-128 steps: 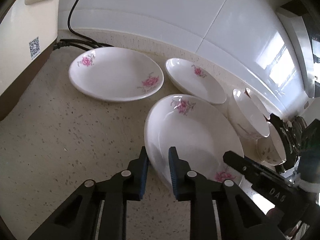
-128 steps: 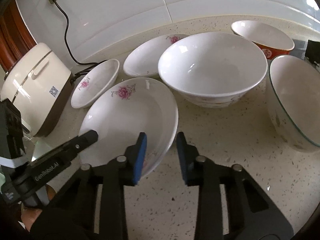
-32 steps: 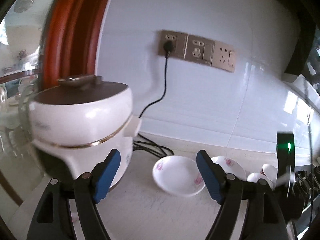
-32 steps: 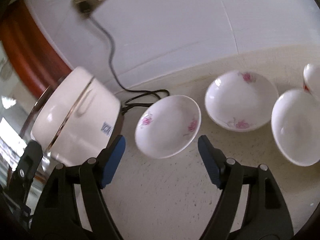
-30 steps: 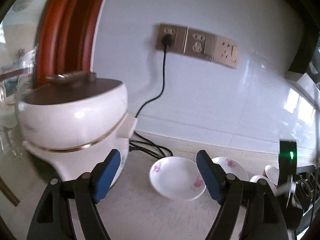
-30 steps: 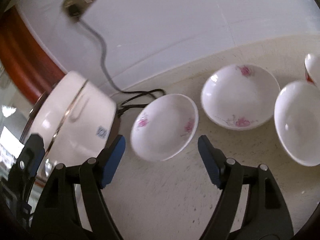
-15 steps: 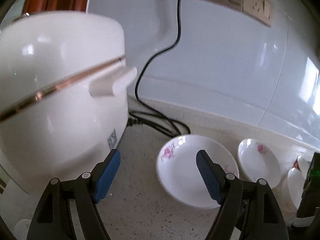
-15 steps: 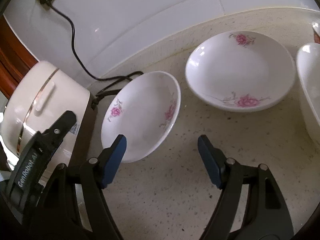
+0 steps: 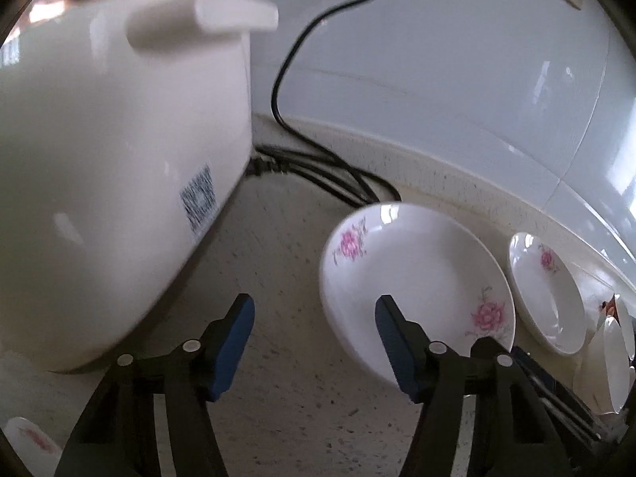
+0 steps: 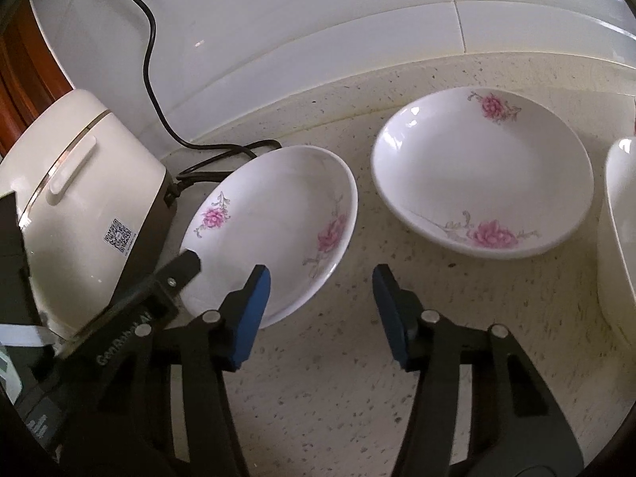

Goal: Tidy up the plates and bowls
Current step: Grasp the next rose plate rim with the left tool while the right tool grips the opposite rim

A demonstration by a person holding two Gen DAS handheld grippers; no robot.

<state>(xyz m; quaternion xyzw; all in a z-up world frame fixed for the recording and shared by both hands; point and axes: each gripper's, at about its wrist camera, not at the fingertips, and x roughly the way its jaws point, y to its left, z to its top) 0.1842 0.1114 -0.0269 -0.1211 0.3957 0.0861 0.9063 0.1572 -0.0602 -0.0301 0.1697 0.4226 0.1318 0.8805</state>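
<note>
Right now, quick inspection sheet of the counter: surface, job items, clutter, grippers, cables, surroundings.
Surface: speckled beige countertop, nothing spilled in view.
Job's things: near floral plate sits beside the rice cooker; second floral plate to its right, apart from it; edge of a white bowl at far right.
Clutter: nothing seen.
Grippers: left gripper open, its right finger in front of the near plate's rim; right gripper open, empty, over bare counter between the plates.
Cables: black power cord runs from the wall outlet, looped behind the near plate.
Surroundings: white tiled wall.
</note>
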